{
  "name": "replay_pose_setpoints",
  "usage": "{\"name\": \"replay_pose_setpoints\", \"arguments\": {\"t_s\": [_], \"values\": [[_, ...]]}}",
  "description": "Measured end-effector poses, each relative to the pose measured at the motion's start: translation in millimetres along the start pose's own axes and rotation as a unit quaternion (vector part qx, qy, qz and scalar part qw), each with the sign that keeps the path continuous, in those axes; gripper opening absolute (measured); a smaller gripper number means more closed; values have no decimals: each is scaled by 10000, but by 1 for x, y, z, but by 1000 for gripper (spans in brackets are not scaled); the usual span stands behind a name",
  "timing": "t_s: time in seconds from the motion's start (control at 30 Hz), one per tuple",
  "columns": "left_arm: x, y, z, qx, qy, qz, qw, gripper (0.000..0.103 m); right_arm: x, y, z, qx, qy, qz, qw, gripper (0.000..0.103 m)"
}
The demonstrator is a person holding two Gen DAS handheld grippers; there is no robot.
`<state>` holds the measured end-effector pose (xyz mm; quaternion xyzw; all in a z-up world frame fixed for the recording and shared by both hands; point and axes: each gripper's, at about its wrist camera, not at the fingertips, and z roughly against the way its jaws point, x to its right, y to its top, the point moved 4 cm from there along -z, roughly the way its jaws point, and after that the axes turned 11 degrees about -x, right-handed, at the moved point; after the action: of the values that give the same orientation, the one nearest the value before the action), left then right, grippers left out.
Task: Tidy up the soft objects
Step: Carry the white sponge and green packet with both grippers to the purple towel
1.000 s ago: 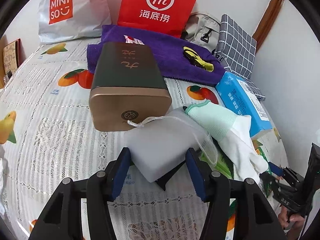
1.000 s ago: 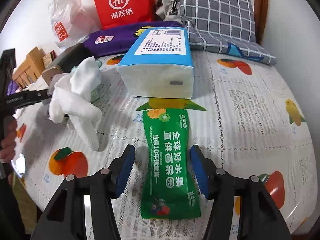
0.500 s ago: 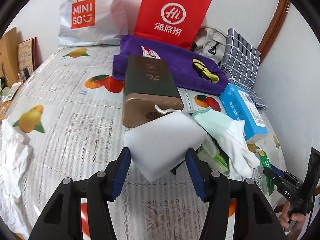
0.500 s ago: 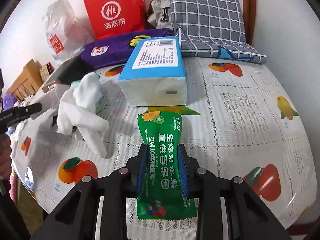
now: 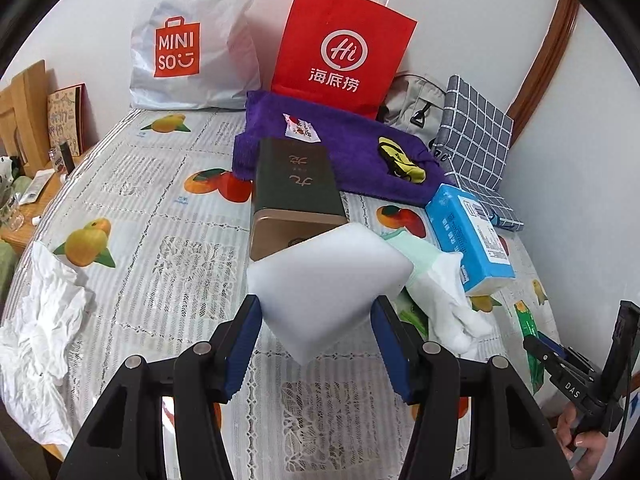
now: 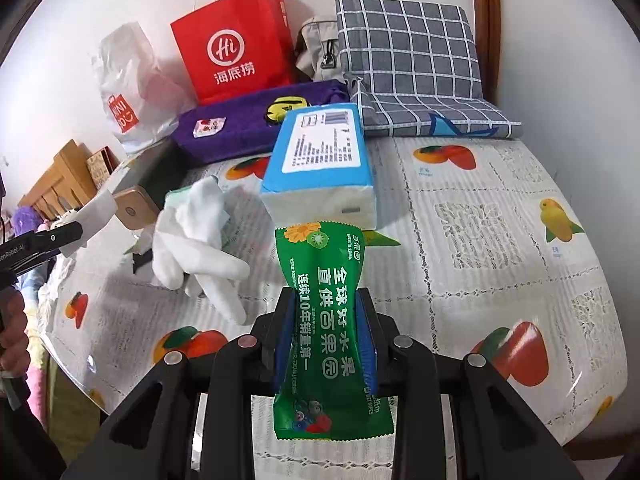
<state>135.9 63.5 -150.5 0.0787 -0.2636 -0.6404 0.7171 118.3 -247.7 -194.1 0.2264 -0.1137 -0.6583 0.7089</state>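
My left gripper [image 5: 316, 312] is shut on a white foam block [image 5: 324, 276] and holds it lifted above the table. My right gripper [image 6: 326, 300] is shut on a green wet-wipes packet [image 6: 330, 328], raised off the table with its top end bent upward. White gloves [image 6: 196, 240] with a mint cuff lie in a heap left of the packet; they also show in the left wrist view [image 5: 448, 284]. A blue tissue pack [image 6: 320, 168] lies just beyond the packet. A purple towel [image 5: 344, 152] lies at the back.
A dark gold-ended tin [image 5: 294, 192] lies behind the foam block. Red paper bag [image 5: 344, 48], white Miniso bag [image 5: 192, 36], grey pouch [image 6: 320, 52] and checked cushion [image 6: 408, 60] line the wall. Crumpled white paper [image 5: 40, 320] lies at the left table edge.
The left gripper has lifted the foam block up and back from the tin. The right gripper closed on the green packet and raised it off the table.
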Motion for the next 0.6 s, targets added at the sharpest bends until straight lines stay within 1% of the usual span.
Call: {"name": "replay_pose_setpoints", "arguments": {"t_s": [0.27,0.4,0.6], "values": [[7,7,16,106,3,-31,9999,54,-4,12,17,145,41,17,9999,30],[11,15,25,175,42,-52,9998,55,-5,23,27,217,71,27,9997,30],[17,30,28,196,82,-51,9998,55,-9,42,42,443,124,158,9988,30]]}}
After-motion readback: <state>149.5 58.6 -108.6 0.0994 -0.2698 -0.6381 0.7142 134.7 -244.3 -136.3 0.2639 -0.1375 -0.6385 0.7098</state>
